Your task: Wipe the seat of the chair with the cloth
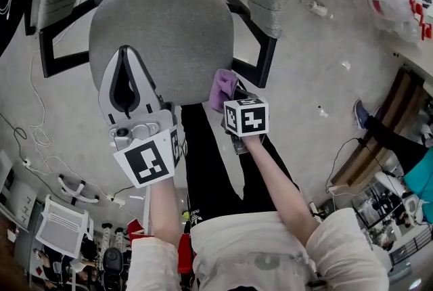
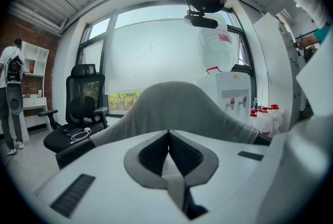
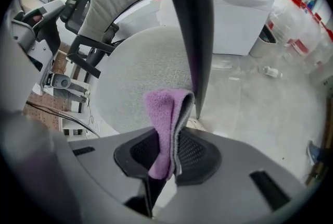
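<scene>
— Cloth [image 3: 165,124]: where is it?
— Purple and folded, pinched in my right gripper [image 3: 167,158] and sticking up out of the jaws. It sits at the front edge of the seat [image 1: 162,32], on my right, just beside the black armrest [image 1: 256,46]. I can't tell whether it touches the fabric.
— And your other tongs?
— My left gripper [image 1: 124,53] has its jaws closed tip to tip with nothing between them, and it is held over the front left of the seat.
— The seat itself?
— Grey fabric, rounded, with the grey backrest [image 2: 179,108] beyond it.
— The room?
— There's a pale floor [image 1: 318,66] with a loose white cable [image 1: 37,127] on my left. Ahead are a big window [image 2: 156,56], a white water dispenser [image 2: 231,95] and a black office chair [image 2: 78,113]. A person [image 2: 10,92] stands by a brick wall [image 2: 21,35].
</scene>
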A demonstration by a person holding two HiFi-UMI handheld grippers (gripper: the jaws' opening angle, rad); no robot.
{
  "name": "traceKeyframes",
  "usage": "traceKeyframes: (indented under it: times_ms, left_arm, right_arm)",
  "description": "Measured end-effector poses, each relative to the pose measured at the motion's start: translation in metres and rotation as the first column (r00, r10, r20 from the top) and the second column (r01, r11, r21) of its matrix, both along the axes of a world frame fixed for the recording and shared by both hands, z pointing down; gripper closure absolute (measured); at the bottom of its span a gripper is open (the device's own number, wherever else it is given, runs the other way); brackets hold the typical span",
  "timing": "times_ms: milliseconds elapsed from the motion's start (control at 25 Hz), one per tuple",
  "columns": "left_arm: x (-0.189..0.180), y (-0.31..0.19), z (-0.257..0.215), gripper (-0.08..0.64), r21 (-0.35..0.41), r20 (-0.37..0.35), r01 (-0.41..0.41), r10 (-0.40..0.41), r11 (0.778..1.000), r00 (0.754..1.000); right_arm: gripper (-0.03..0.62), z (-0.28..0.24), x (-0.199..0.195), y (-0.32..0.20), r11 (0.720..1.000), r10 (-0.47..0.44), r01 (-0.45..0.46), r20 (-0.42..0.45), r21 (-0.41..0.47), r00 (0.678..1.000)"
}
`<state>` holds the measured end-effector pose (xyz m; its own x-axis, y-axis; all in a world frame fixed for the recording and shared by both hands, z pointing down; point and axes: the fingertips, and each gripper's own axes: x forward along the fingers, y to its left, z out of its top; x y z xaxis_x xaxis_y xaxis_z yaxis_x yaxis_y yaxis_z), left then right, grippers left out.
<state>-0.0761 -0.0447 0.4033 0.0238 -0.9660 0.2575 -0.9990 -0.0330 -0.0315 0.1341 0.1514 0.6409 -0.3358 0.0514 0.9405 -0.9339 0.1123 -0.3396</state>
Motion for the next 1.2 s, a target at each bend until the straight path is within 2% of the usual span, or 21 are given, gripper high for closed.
traceKeyframes:
  times_ms: [120,320,400,480,560,640,680,720,800,840,880,920,960,1040,1200]
  left_arm:
    - [-0.009,-0.001,-0.013,0.548,0.009,-0.019,0.052,-0.052,0.999,0.998]
    - [-0.02,-0.014,-0.078,0.548,0.087,-0.033,0.096,-0.094,0.992,0.995]
    - [-0.031,-0.019,-0.116,0.548,0.132,-0.041,0.132,-0.128,0.982,0.991]
    - [-0.051,-0.024,-0.162,0.548,0.193,-0.07,0.202,-0.192,0.96,0.979]
    - [-0.071,-0.032,-0.213,0.548,0.274,-0.091,0.253,-0.237,0.928,0.967]
    - [-0.082,-0.036,-0.265,0.548,0.34,-0.082,0.259,-0.246,0.904,0.966]
    - [-0.082,-0.033,-0.289,0.548,0.359,-0.074,0.252,-0.242,0.899,0.968]
    - [-0.079,-0.028,-0.312,0.548,0.371,-0.071,0.245,-0.236,0.896,0.969]
    - [-0.072,-0.013,-0.351,0.548,0.392,-0.081,0.235,-0.221,0.889,0.972]
    - [-0.069,-0.004,-0.368,0.548,0.401,-0.081,0.227,-0.212,0.887,0.974]
    - [-0.065,0.006,-0.382,0.548,0.409,-0.069,0.214,-0.204,0.887,0.977]
    - [-0.061,0.015,-0.394,0.548,0.415,-0.041,0.197,-0.198,0.888,0.979]
    - [-0.059,0.023,-0.404,0.548,0.42,-0.004,0.18,-0.197,0.89,0.98]
    - [-0.059,0.038,-0.419,0.548,0.433,0.058,0.159,-0.204,0.887,0.977]
    - [-0.069,0.064,-0.435,0.548,0.461,0.077,0.166,-0.226,0.872,0.971]
  right_arm:
    - [0.505,-0.025,-0.026,-0.009,1.0,-0.025,0.024,0.026,0.016,0.999]
    - [0.505,-0.096,-0.087,-0.083,0.978,-0.105,0.083,0.112,0.19,0.988]
    - [0.505,-0.138,-0.11,-0.125,0.953,-0.136,0.091,0.139,0.288,0.981]
    - [0.505,-0.189,-0.133,-0.171,0.906,-0.176,0.1,0.152,0.411,0.973]
    - [0.505,-0.252,-0.16,-0.218,0.828,-0.225,0.094,0.174,0.552,0.959]
    - [0.505,-0.324,-0.18,-0.25,0.725,-0.279,0.073,0.196,0.685,0.94]
    - [0.505,-0.363,-0.183,-0.257,0.663,-0.306,0.061,0.195,0.746,0.932]
    - [0.505,-0.403,-0.183,-0.26,0.589,-0.33,0.053,0.18,0.806,0.927]
    - [0.505,-0.478,-0.176,-0.26,0.422,-0.362,0.041,0.127,0.906,0.923]
    - [0.505,-0.51,-0.172,-0.257,0.347,-0.366,0.027,0.108,0.938,0.924]
    - [0.505,-0.537,-0.169,-0.252,0.288,-0.365,0.008,0.102,0.958,0.925]
    - [0.505,-0.558,-0.165,-0.246,0.246,-0.365,-0.014,0.106,0.969,0.925]
    - [0.505,-0.575,-0.163,-0.24,0.219,-0.367,-0.038,0.118,0.975,0.923]
    - [0.505,-0.601,-0.159,-0.23,0.184,-0.381,-0.079,0.145,0.98,0.913]
    - [0.505,-0.631,-0.149,-0.214,0.121,-0.413,-0.108,0.149,0.987,0.899]
